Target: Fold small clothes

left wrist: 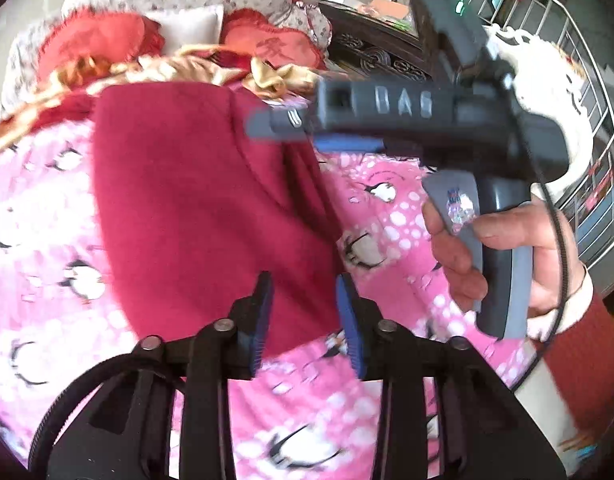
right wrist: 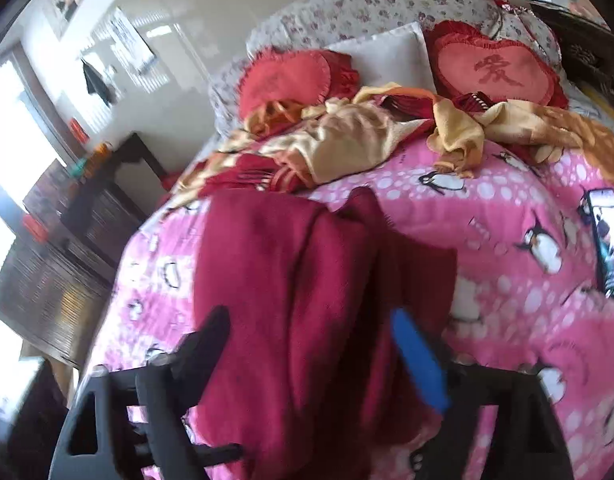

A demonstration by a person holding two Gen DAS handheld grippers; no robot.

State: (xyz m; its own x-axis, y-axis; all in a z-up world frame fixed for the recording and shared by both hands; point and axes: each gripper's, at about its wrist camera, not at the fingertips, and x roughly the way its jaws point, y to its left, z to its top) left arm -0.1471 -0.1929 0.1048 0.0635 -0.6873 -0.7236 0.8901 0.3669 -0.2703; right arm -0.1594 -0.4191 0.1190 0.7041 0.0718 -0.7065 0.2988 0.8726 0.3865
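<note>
- Garment [left wrist: 211,208] lies on the bed [left wrist: 47,240]; left gripper [left wrist: 305,320] released above its hem.
- Right gripper [right wrist: 311,360] spread (empty): pinch matching corners, fold evenly.

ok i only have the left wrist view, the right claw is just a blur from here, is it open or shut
observer: open. The right wrist view shows the right claw with its fingers spread wide. The red garment lies between them, not pinched.
operator: anything on the bed right of it that i cant see
observer: yes, a phone with its screen lit lies on the pink penguin cover, apart from the garment.
operator: and off the left side of the bed
observer: dark wooden furniture stands right beside the bed.
</note>
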